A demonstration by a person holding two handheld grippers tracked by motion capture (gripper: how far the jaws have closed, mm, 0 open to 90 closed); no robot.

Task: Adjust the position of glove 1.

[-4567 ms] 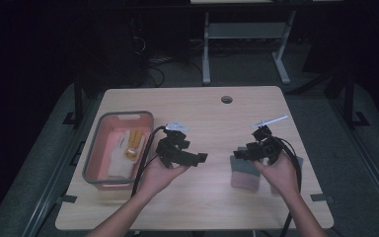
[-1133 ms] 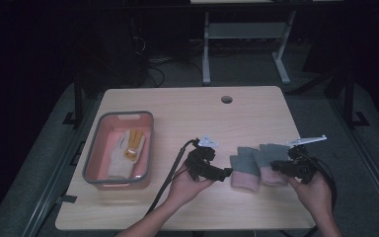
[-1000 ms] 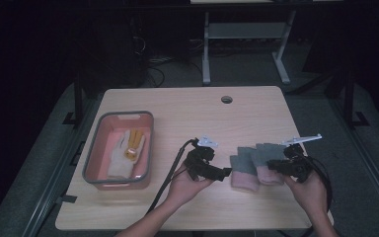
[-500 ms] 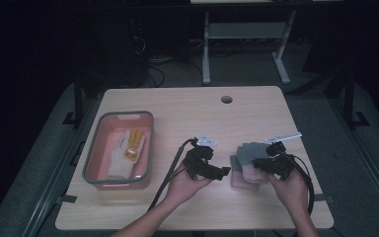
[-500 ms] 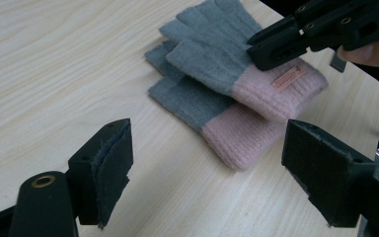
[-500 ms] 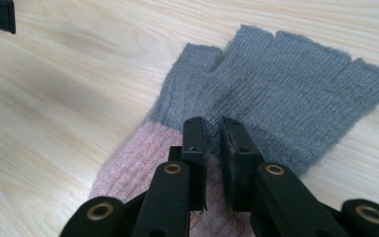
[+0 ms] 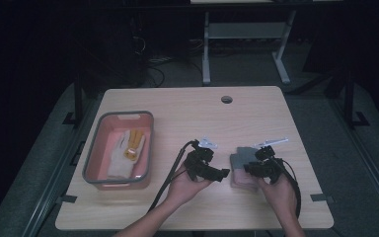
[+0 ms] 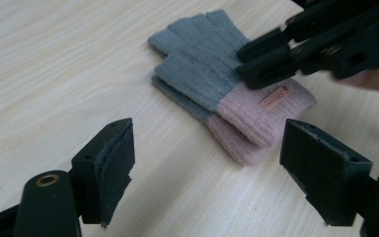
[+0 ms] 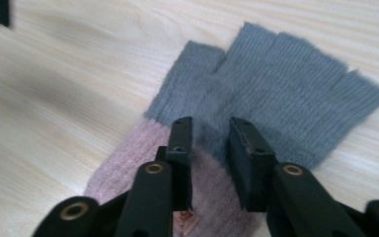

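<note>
Bare tabletop (image 7: 256,113) beyond the gloves (image 7: 242,165); pink bin (image 7: 101,143) well off left

Two grey-and-pink gloves (image 8: 232,94) are being shown stacked at 5 o'clock on one table (image 7: 187,106); one pink tray (image 7: 94,157), at 8 o'clock, is being occupied by one white glove (image 7: 120,157).

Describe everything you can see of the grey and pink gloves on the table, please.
The gloves are knitted, woolly-looking, fingerless: grey over hand and finger stubs, pink ribbed cuffs, with a small tan label on the top cuff. They lie flat, one stacked on the other slightly offset, on the wooden table near its right front. The right gripper hovers low over the top glove where grey meets pink, jaws just opening a little; contact is unclear.
</note>
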